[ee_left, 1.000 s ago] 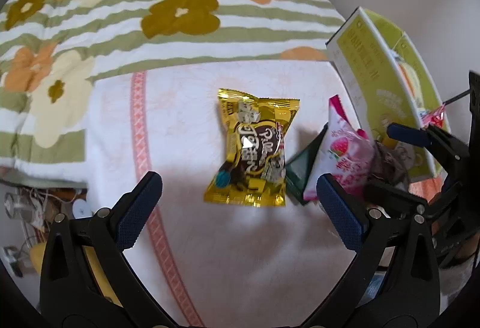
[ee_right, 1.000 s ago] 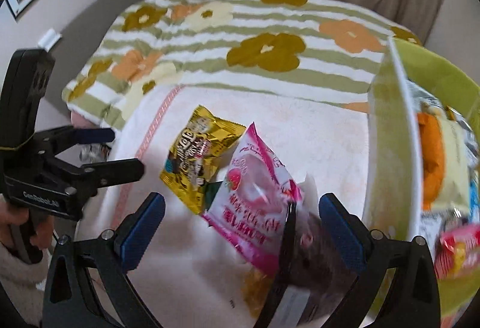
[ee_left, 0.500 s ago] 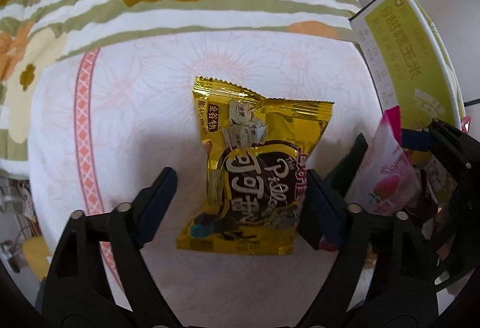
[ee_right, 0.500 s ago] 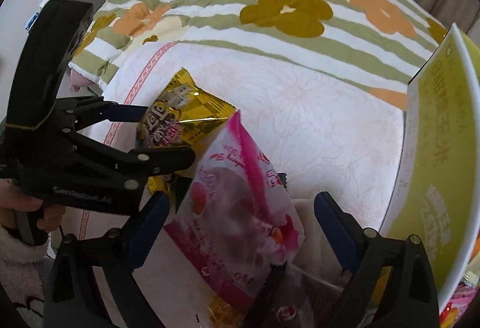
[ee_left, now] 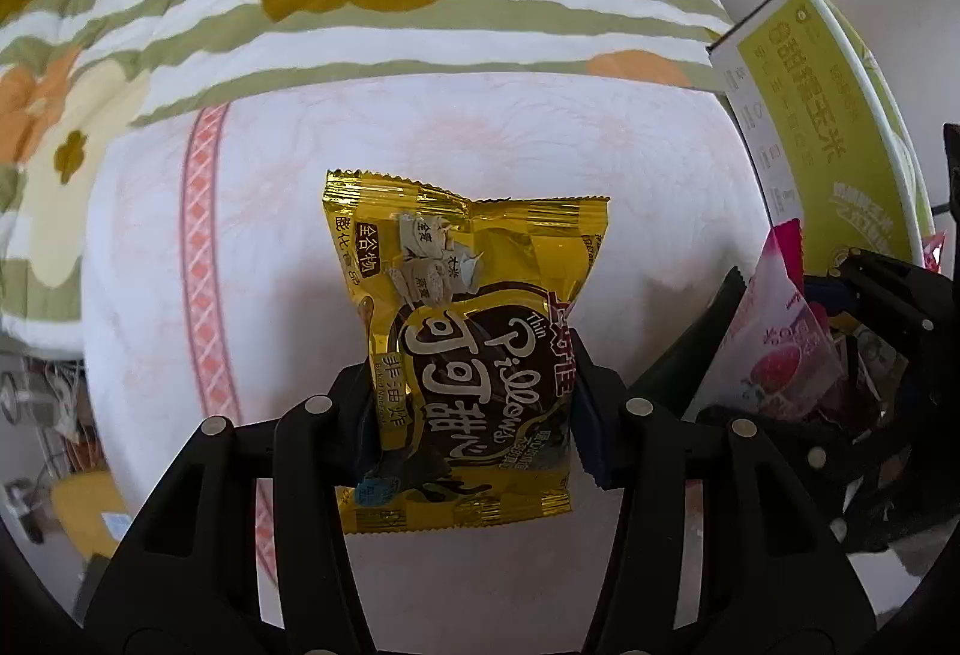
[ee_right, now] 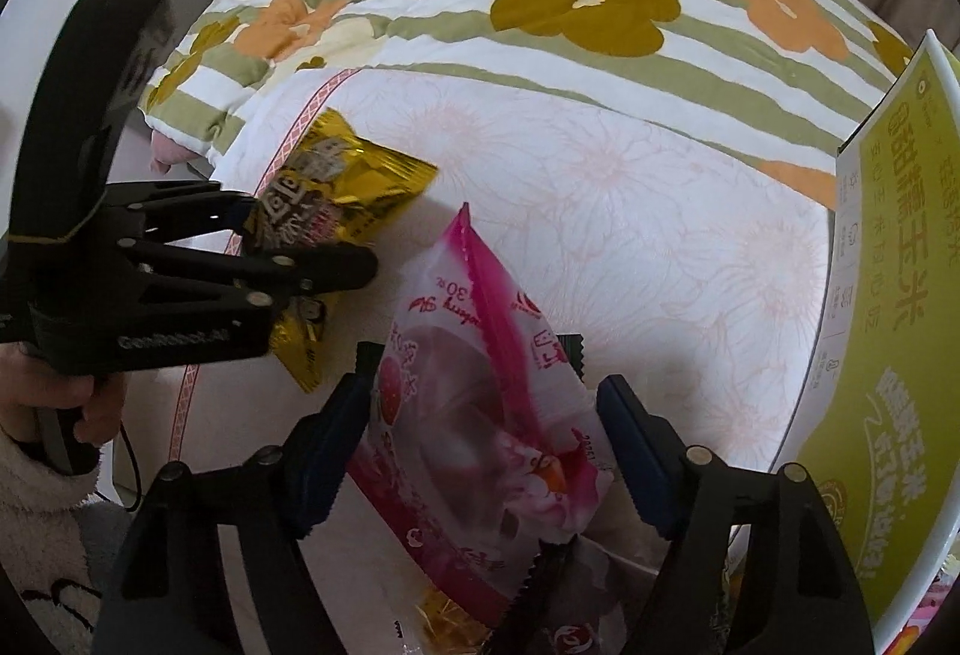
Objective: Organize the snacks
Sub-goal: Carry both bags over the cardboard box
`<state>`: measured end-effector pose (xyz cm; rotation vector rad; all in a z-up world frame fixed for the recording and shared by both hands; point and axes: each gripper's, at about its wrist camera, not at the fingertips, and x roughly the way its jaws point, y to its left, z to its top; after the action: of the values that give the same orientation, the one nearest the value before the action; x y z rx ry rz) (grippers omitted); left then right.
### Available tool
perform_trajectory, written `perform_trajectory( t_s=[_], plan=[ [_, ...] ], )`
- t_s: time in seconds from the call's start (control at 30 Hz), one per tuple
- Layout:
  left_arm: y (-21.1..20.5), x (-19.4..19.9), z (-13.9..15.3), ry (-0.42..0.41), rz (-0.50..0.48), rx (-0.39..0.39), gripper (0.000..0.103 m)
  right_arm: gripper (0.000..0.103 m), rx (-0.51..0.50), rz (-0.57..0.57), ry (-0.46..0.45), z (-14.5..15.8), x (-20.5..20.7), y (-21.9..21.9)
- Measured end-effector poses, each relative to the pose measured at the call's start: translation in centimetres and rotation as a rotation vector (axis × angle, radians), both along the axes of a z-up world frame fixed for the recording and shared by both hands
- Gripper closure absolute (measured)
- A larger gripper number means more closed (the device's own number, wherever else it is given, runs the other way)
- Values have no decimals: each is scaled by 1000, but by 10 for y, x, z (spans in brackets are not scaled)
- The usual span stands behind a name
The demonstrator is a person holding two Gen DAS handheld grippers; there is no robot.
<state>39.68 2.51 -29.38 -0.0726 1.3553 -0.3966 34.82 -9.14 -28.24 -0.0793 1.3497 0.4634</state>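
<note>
We found the left claw [ee_left: 474, 415] clamped across the gold packet [ee_left: 465, 337], its long axis running up-frame. The right claw [ee_right: 483, 436] stood apart, straddling the pink packet [ee_right: 480, 415] at lower centre, box [ee_right: 888, 355] at right.

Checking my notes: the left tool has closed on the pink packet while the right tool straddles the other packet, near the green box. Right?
Not quite. The left tool is shut on the gold packet, as the left wrist view shows. The pink packet is the one between the right tool's fingers, near the green box.
</note>
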Motion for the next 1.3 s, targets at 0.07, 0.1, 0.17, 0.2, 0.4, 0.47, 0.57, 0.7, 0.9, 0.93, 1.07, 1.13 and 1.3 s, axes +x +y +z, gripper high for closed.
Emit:
perform_trajectory(
  t_s=[0.07, 0.1, 0.17, 0.2, 0.4, 0.47, 0.57, 0.7, 0.9, 0.93, 1.07, 1.13, 1.3],
  plan=[
    [7, -4, 2, 1, 14, -1, 55, 33, 0, 6, -1, 0, 0, 1],
    [11, -6, 4, 2, 21, 0, 55, 38, 0, 12, -4, 0, -1, 2],
    [18, -10, 8, -4, 34, 2, 55, 44, 2, 17, -11, 1, -1, 4],
    [21, -13, 10, -7, 41, 2, 55, 46, 10, 16, -14, 2, -1, 6],
    [47, -29, 28, -37, 103, 3, 55, 52, 42, 29, -71, 16, -5, 26],
    [57, -34, 37, -52, 124, 1, 55, 53, 52, 31, -92, 22, -7, 31],
    [70, -42, 52, -84, 147, 6, 55, 54, 62, 27, -120, 32, -13, 37],
    [83, -54, 71, -127, 167, -3, 55, 54, 88, -7, -163, 49, -26, 40],
    [90, -68, 99, -186, 159, -27, 55, 55, 109, -61, -243, 84, -50, 35],
    [89, -69, 104, -194, 154, -31, 55, 55, 109, -71, -256, 91, -53, 33],
    [78, -71, 127, -235, 128, -58, 55, 55, 114, -127, -309, 121, -64, 17],
    [70, -71, 139, -260, 113, -63, 55, 55, 120, -170, -340, 137, -67, 2],
    [31, -73, 170, -313, 63, -67, 55, 55, 146, -242, -397, 163, -78, -38]
  ],
)
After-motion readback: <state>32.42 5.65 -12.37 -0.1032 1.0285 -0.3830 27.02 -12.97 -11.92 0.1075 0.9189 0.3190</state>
